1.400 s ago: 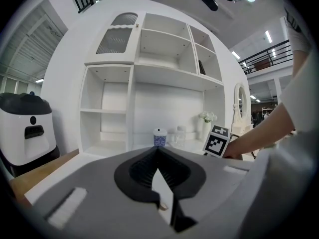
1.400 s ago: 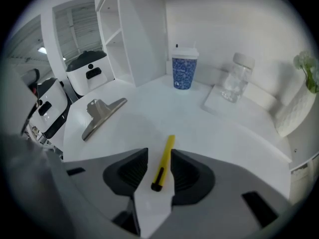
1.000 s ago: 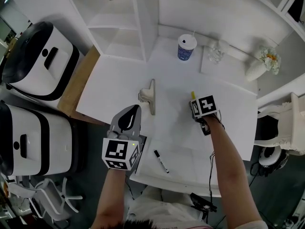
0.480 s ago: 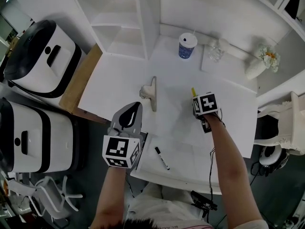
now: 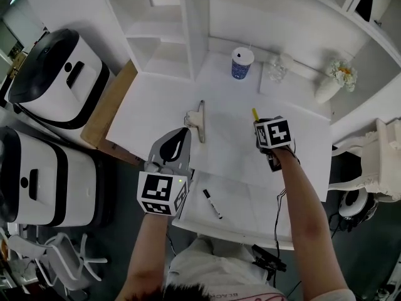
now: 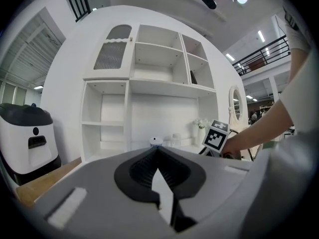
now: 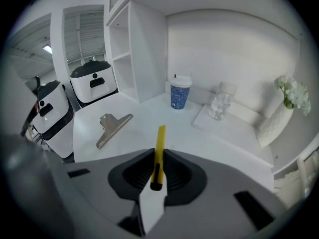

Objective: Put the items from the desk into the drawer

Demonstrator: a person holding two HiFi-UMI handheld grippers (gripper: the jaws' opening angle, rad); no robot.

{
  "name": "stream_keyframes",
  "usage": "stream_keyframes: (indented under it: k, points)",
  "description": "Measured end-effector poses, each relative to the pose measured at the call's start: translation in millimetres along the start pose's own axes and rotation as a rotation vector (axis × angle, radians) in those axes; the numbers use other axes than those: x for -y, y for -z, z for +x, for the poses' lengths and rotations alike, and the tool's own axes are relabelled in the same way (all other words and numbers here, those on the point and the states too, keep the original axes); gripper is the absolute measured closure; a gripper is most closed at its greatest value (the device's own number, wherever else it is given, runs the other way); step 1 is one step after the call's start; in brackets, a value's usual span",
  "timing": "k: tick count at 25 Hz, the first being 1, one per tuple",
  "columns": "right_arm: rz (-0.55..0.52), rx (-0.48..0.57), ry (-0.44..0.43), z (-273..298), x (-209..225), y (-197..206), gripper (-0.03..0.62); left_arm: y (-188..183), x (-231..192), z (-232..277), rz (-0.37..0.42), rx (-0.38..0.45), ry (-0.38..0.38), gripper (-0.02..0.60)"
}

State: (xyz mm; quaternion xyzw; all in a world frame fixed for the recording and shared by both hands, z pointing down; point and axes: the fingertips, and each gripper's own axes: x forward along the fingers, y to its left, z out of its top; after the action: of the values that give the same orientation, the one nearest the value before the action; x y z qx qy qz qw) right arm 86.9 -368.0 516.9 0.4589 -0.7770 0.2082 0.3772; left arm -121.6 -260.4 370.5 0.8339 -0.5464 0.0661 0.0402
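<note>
Above the desk (image 5: 232, 127), the right gripper (image 5: 258, 125), jaws just closed on the yellow cutter (image 7: 159, 146), has risen; the left gripper (image 5: 180, 135) stays clenched, empty.

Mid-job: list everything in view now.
Slim yellow stick-shaped item: 1, yellow, held above the desk.
Metal bulldog clip: 1, silver, desk centre-left.
Black marker pen: 1, black, near desk's front edge.
Lidded paper cup: 1, blue-white, desk back.
Clear glass jar: 1, clear, right of cup.
Flower vase: 1, white, back right.
Rounded machines: 2, white-and-black, left of desk.
Left gripper: 1, grey, shut, empty.
Right gripper: 1, grey, jaws just closed on yellow item.
</note>
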Motion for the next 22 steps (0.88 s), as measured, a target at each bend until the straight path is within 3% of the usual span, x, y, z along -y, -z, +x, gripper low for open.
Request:
stream_keyframes:
  k: [15, 22]
  points:
    - [-0.021, 0.192, 0.062, -98, -20, -30, 0.534, -50, 15, -37, 0.031, 0.116, 0.009, 0.572]
    - [-0.061, 0.354, 0.076, -154, -42, -36, 0.534, -63, 25, -64, 0.049, 0.159, 0.013, 0.572]
